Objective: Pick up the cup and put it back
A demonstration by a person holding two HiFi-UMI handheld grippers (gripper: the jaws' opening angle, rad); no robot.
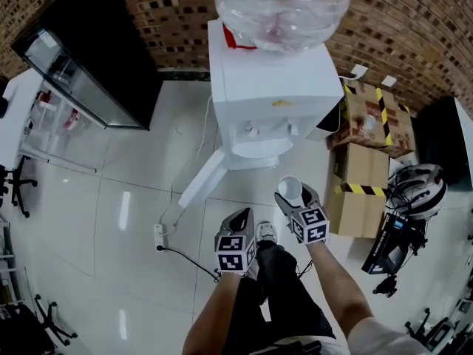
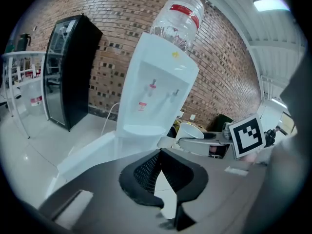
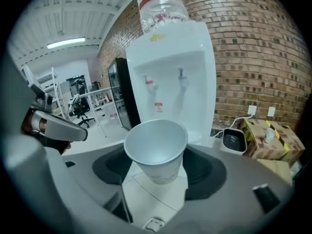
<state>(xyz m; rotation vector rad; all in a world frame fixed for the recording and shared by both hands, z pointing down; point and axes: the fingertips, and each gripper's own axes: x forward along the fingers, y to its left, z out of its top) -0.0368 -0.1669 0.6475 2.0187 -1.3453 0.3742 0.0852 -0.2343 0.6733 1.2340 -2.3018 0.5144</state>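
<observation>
A white paper cup (image 1: 289, 186) is upright and empty between the jaws of my right gripper (image 1: 290, 195), which is shut on it. In the right gripper view the cup (image 3: 156, 150) fills the middle, its mouth facing the camera, in front of the white water dispenser (image 3: 175, 72). The cup hangs in the air just in front of the dispenser's drip tray (image 1: 255, 148). My left gripper (image 1: 242, 217) is lower and to the left, shut with nothing in it. Its pads (image 2: 141, 172) meet at the tips. From the left gripper view the cup (image 2: 189, 130) shows at the right.
The dispenser (image 1: 266, 87) carries a large clear bottle (image 1: 281, 6) and stands against a brick wall. Cardboard boxes (image 1: 366, 161) stand to its right, and a black glass-door cabinet (image 1: 96, 65) to its left. A power strip with cable (image 1: 160, 235) lies on the tiled floor.
</observation>
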